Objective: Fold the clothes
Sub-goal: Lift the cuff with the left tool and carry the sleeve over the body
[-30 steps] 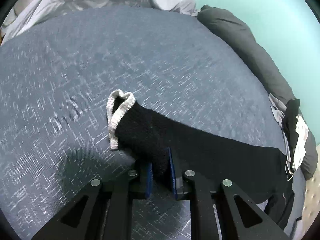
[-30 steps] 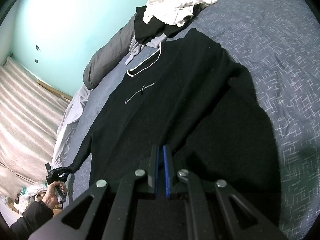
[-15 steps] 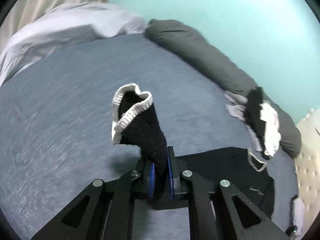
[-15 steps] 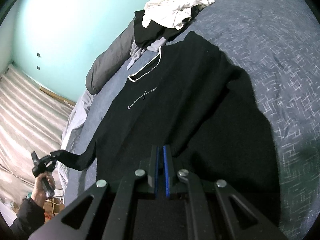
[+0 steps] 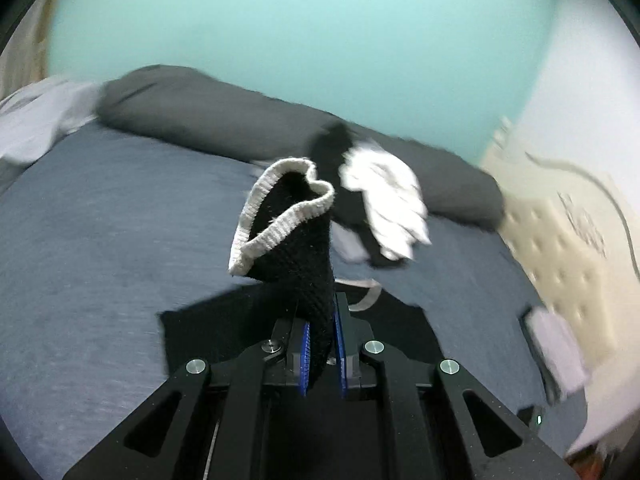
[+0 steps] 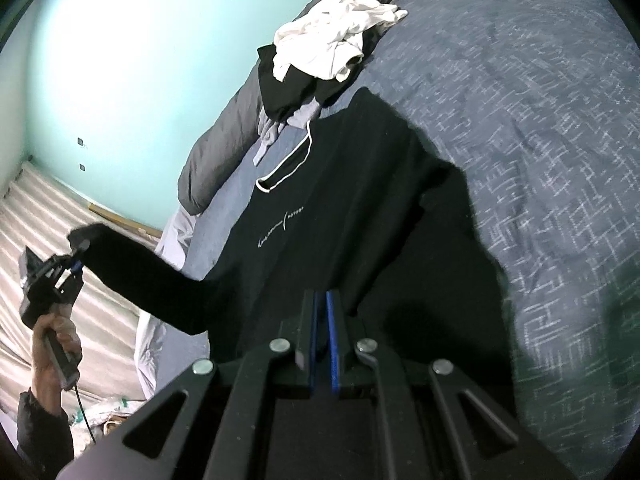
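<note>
The left tool [image 5: 320,354] pinches the sweater [image 6: 360,216] sleeve [image 5: 304,276] above the bed [image 6: 540,120]; lay it straight across the chest print. The right tool [image 6: 321,344] is nearly closed at the hem; its hold is unclear.

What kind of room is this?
Most likely a bedroom: a black sweater lies spread on a bed, a long grey pillow sits against the teal wall.

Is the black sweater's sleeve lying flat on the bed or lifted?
Lifted. The left gripper is shut on the sleeve near its white cuff, holding it in the air above the bed.
</note>
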Motion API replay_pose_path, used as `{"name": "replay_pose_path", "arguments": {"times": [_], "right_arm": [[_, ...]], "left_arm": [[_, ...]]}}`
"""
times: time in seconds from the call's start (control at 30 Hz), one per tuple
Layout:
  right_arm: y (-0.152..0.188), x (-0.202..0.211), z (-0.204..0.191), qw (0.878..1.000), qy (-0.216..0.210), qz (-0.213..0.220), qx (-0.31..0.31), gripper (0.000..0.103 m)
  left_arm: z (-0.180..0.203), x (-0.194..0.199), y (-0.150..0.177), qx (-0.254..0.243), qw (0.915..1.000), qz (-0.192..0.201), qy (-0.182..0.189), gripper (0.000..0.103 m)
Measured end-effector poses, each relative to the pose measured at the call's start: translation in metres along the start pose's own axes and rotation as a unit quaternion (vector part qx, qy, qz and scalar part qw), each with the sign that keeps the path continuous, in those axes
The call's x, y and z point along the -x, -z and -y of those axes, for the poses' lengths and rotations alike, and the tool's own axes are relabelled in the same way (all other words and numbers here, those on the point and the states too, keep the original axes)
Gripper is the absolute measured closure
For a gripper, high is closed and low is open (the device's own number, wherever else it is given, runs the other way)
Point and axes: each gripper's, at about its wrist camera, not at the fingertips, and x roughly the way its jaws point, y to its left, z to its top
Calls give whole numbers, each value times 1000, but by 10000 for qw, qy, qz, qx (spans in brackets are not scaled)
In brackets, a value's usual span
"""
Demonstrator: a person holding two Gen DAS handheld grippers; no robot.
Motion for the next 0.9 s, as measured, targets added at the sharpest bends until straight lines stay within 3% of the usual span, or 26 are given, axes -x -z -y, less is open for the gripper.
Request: {"name": "replay_pose_path", "arguments": {"times": [0.2,0.37,0.47,0.7,0.77,0.83,0.9], "right_arm": [[-3,8,2,10000,2,-41,41,97],[-3,9,7,9999,10,-118,-25,97],[-3,8,5,9998,92,-159,76,97],[1,-1,2,9991,162,-333,196,97],[1,-3,3,9991,154,-362,170,97],[2,-5,4,9991,133,-382,128,97],[3,-6,4,9990,123,-412,118,97]], "left_arm": [[96,-52,59,-854,9939,-614,325,93],[144,-106,132,-1507,9783,-1387,313,93],[156,-132,170,-1769,9686,-1745,78,92],[139,-147,210,-1646,9645,-2065,-75,89],[135,-144,214,-1644,9644,-2068,-114,81],[133,-140,216,-1639,9642,-2082,-101,57],[132,-136,216,-1638,9641,-2088,-63,54]]}}
